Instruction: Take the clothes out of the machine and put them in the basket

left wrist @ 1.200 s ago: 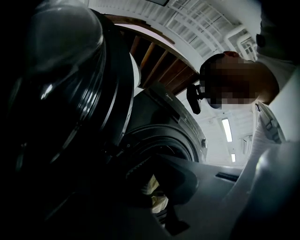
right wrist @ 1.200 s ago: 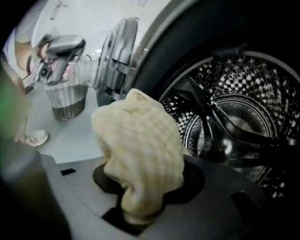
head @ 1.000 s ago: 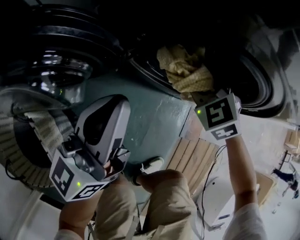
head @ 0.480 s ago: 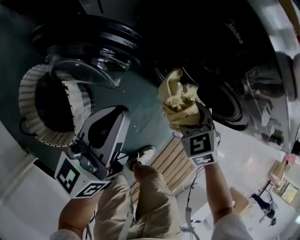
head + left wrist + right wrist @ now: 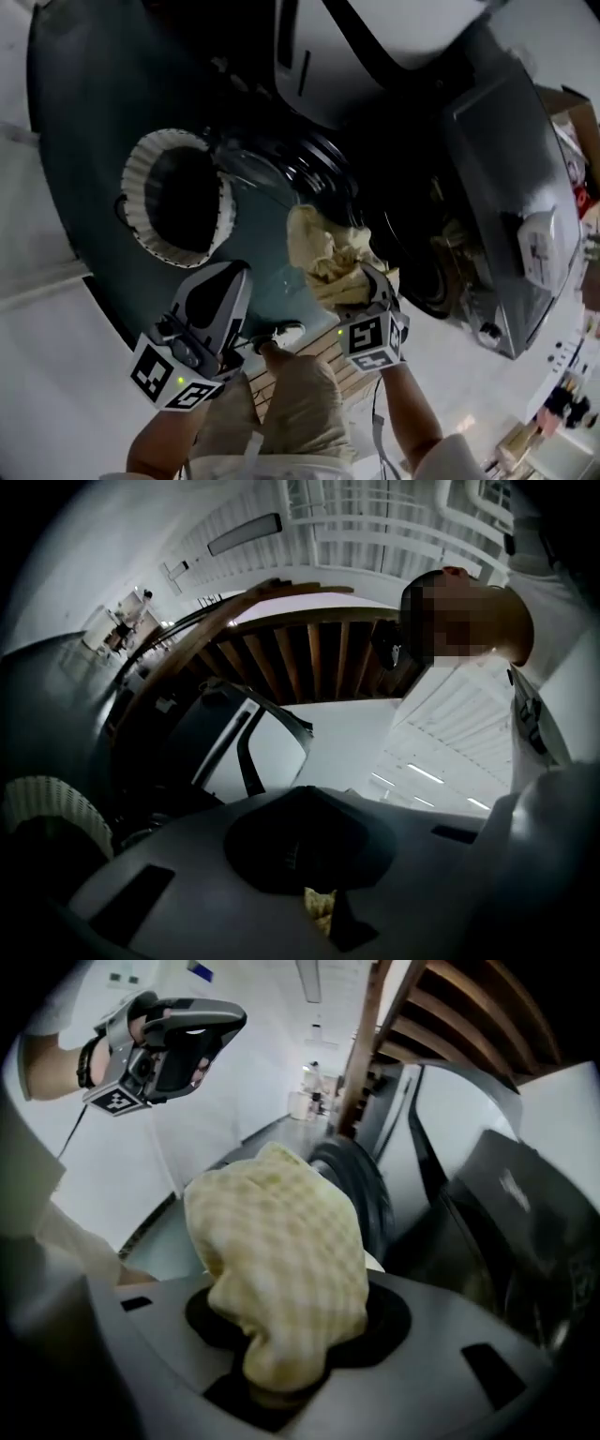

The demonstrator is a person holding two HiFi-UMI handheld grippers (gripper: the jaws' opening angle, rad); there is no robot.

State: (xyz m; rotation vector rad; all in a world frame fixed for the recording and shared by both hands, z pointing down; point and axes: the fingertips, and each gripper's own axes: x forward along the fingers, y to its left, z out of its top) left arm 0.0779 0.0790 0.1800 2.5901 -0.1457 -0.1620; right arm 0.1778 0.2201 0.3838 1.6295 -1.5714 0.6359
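Note:
My right gripper is shut on a bunched yellow checked cloth, held in the air in front of the dark washing machine and just below its open glass door. In the right gripper view the cloth bulges out of the gripper and fills the middle. The white ribbed basket stands to the left on the dark floor, with a dark inside. My left gripper hangs below the basket, carrying nothing that shows; its jaws sit in a dark recess and I cannot make out their state.
A wooden slatted stair rises behind the machine. The person's bent knee in tan trousers and a shoe are below the grippers. White floor lies to the left of the dark round mat.
Both grippers have risen and drawn back from the machine. The yellow cloth has come out of the drum opening with the right gripper. The basket and machine now look smaller and farther.

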